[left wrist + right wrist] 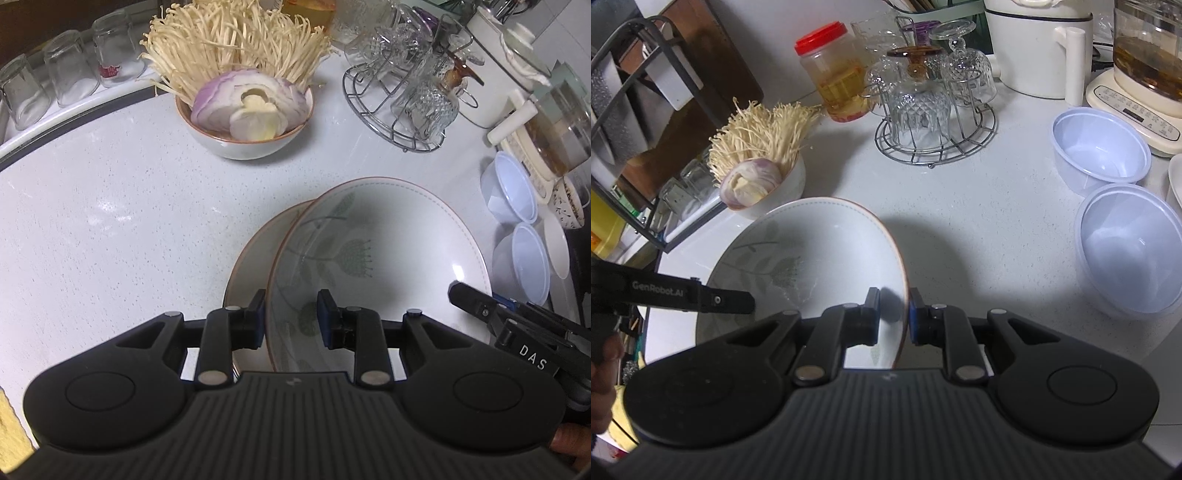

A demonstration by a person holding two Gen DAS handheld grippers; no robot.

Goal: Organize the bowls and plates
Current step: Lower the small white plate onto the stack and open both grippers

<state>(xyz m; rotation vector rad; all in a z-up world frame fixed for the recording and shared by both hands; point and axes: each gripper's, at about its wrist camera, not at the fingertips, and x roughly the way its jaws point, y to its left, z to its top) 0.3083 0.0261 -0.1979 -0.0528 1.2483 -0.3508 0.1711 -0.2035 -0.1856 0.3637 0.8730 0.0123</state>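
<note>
— Both grippers hold the floral plate: your right gripper pinches its right rim, and your left gripper straddles the near rim, though I can't tell if those pads press.

— Where is it?

— Tilted, overlapping a second plate on the countertop. You're stacking, I judge. Next, level it, centre it, then release.

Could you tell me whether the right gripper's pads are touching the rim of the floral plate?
Touching. In the right wrist view the right gripper has its pads on both sides of the floral plate rim, with no gap visible.
</note>
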